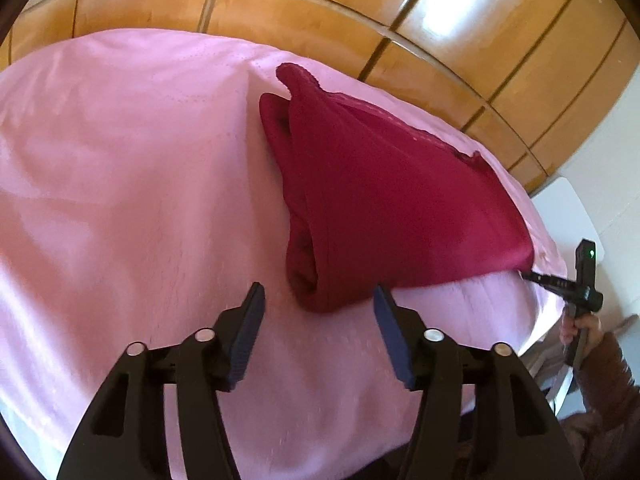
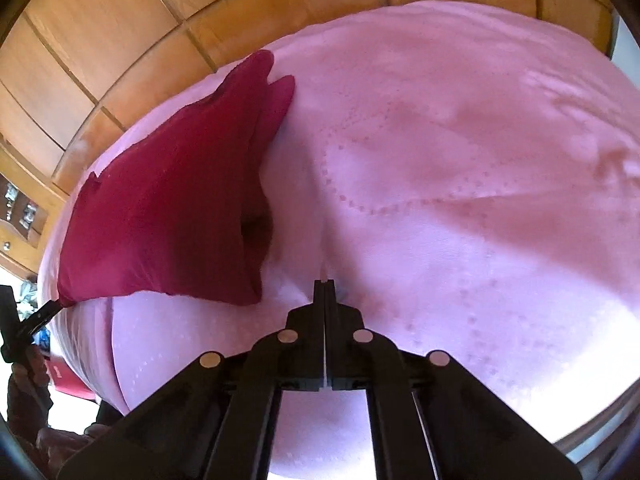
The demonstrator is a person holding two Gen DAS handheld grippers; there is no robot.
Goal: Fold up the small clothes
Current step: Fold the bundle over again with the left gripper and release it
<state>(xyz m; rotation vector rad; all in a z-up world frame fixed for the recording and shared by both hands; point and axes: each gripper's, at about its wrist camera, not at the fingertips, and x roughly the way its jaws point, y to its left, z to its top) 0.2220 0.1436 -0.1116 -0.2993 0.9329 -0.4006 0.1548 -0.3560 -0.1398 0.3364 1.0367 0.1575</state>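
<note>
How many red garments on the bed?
1: the dark red garment lies folded on the pink bedspread, near the edge by the wooden wardrobe. Folds could hide another.

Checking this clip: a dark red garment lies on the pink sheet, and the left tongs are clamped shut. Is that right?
Not quite. The left tongs stand open with their pads well apart, as the left wrist view shows. The rest holds: the dark red garment does lie on the pink sheet.
</note>
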